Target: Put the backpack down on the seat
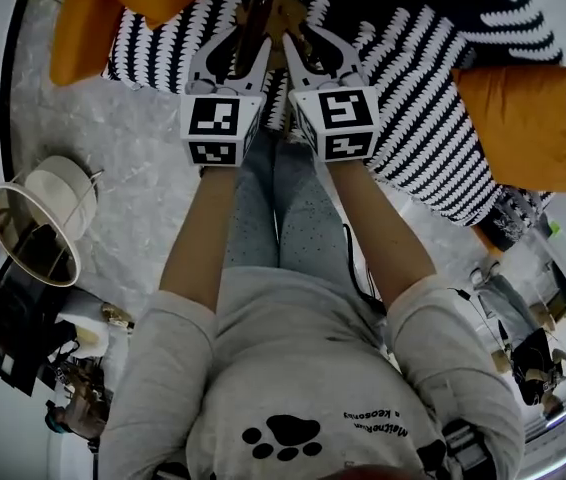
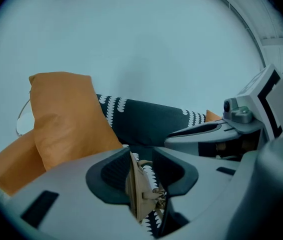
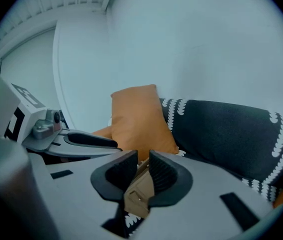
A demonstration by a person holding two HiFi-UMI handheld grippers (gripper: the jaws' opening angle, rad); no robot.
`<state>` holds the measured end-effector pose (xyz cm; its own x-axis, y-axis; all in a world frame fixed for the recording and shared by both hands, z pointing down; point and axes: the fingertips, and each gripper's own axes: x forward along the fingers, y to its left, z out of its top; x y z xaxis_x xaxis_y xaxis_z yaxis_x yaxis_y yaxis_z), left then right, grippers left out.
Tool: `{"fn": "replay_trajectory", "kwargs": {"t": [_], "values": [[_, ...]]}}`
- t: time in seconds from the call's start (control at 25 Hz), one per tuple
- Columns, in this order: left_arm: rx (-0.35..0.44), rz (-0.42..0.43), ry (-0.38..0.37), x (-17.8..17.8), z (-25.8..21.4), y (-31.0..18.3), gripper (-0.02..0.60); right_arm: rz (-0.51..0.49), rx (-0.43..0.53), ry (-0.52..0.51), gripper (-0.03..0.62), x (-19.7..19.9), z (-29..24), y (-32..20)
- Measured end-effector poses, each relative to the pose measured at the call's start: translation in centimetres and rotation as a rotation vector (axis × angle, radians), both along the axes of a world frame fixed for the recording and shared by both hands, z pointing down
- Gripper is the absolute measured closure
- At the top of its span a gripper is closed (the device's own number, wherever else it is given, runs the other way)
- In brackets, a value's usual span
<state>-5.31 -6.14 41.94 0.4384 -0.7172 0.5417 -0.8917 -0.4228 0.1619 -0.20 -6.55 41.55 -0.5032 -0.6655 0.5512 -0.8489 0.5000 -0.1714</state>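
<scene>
– While the person (image 1: 293,368) stands at the front edge of the black sofa seat with rows of white leaf print (image 1: 433,98), what sits at its left end?
– One plump orange fabric cushion (image 1: 88,23). Just right of it comes the left gripper (image 1: 246,38), jaws partly apart.
– Anything between them?
– Yes, a thin tan webbing strap (image 2: 137,189) stands edgewise there, lying against the left pad (image 2: 112,174); a gap with sofa print showing through separates it from the right pad (image 2: 174,169).
– And the tan fabric backpack (image 1: 266,8) itself?
– Only a small brown part shows, just past both sets of fingertips, over the seat between the cushions. Whether it rests on the seat I cannot tell.
– The right gripper (image 1: 308,43)?
– Just beside the left one, jaws drawn near together and pinching a flat tan strap piece (image 3: 140,191) squarely between its pads (image 3: 164,176).
– Farther right?
– A second orange cushion (image 1: 518,123) at the seat's right end.
</scene>
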Motion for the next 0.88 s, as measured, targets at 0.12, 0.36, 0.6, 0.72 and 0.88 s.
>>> {"fn": "replay_trajectory", "kwargs": {"t": [0.12,0.36,0.6,0.72,0.88], "values": [[0.001,0.005,0.007,0.8,-2.7,0.4,0.488,-0.012,0.006,-0.004,0.528,0.2,-2.9,0.5],[0.026,0.012,0.016,1.7,-8.0,1.1,0.547,0.003,0.04,-0.002,0.548,0.7,-8.2,1.0],[0.064,0.004,0.038,0.8,-13.4,1.4,0.561,0.01,0.101,0.02,0.556,0.4,-13.7,1.6],[0.084,-0.006,0.04,0.0,-16.2,1.9,0.561,0.001,0.13,0.026,0.56,-0.1,-16.6,2.2],[0.092,-0.009,0.052,0.3,-19.8,3.8,0.561,-0.001,0.13,0.014,0.56,0.1,-20.1,4.1]]}}
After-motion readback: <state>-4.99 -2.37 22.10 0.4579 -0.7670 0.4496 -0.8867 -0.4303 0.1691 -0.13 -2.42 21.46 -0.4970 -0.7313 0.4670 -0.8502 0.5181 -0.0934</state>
